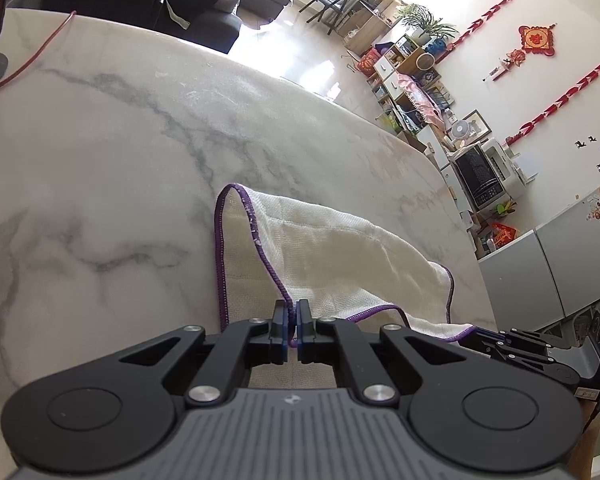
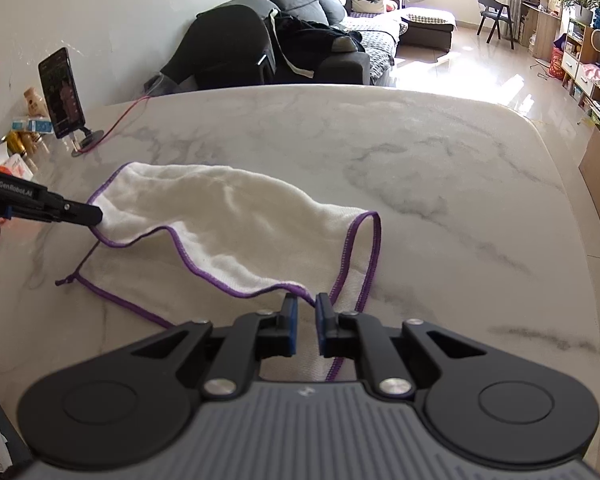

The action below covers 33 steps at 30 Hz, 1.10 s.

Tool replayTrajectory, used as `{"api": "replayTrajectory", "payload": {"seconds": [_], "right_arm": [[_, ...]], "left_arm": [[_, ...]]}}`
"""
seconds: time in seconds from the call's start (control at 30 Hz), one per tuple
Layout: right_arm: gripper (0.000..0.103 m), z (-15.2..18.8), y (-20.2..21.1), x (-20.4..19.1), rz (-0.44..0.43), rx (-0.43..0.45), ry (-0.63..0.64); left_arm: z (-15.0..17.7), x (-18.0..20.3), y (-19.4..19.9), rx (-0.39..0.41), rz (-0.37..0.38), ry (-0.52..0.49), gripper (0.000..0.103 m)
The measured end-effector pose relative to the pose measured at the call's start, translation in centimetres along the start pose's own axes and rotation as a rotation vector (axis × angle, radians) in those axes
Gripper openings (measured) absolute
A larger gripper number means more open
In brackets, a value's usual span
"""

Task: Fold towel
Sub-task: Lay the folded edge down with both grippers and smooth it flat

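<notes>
The white towel (image 2: 236, 232) lies on the worktop (image 2: 440, 168), near edge lifted. The left tongs (image 1: 293, 322) and the right tongs (image 2: 306, 312) each pinch its purple hem. That thin hem could slip out, and the fold would flop.

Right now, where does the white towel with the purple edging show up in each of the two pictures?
Left wrist view: the towel lies lower centre, its purple hem pinched in the left hand-held gripper.
Right wrist view: towel spreads centre-left, just beyond the right hand-held gripper.
Shared landmark: the marble table.
</notes>
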State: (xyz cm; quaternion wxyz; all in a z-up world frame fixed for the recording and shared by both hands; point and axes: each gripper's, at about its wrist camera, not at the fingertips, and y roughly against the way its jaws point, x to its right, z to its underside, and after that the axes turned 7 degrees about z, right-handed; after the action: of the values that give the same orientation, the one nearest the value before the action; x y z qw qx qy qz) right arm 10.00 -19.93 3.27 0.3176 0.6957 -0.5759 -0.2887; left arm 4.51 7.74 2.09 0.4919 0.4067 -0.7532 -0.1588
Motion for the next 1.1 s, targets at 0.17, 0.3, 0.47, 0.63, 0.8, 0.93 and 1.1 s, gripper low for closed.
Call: {"api": "replayTrajectory", "payload": {"seconds": [0.17, 0.3, 0.47, 0.63, 0.8, 0.93, 1.1], "right_arm": [[0.029, 0.7, 0.1, 1.0, -0.02, -0.033, -0.051], [0.028, 1.0, 0.1, 2.4, -0.056, -0.071, -0.162], [0.029, 1.0, 0.0, 3.5, -0.133, -0.127, -0.302], [0.029, 1.0, -0.6, 3.9, -0.203, -0.164, -0.428], [0.029, 1.0, -1.7, 4.1, -0.211, -0.179, -0.502], [0.021, 0.8, -2.1, 3.9, -0.215, -0.16, -0.521], [0.009, 0.3, -1.3, 3.5, -0.181, -0.099, -0.471]], "left_arm": [[1.1, 0.1, 0.2, -0.023, -0.003, -0.007, 0.003], [1.5, 0.0, -0.2, -0.032, -0.006, -0.002, 0.003], [1.6, -0.1, -0.4, -0.034, -0.01, -0.014, 0.003], [1.6, -0.2, -0.6, -0.036, -0.011, -0.018, 0.003], [1.6, -0.3, -0.6, -0.039, -0.012, -0.018, 0.003], [1.7, -0.3, -0.7, -0.039, -0.016, -0.015, 0.003], [1.5, 0.0, -0.1, -0.023, -0.006, -0.021, 0.003]]}}
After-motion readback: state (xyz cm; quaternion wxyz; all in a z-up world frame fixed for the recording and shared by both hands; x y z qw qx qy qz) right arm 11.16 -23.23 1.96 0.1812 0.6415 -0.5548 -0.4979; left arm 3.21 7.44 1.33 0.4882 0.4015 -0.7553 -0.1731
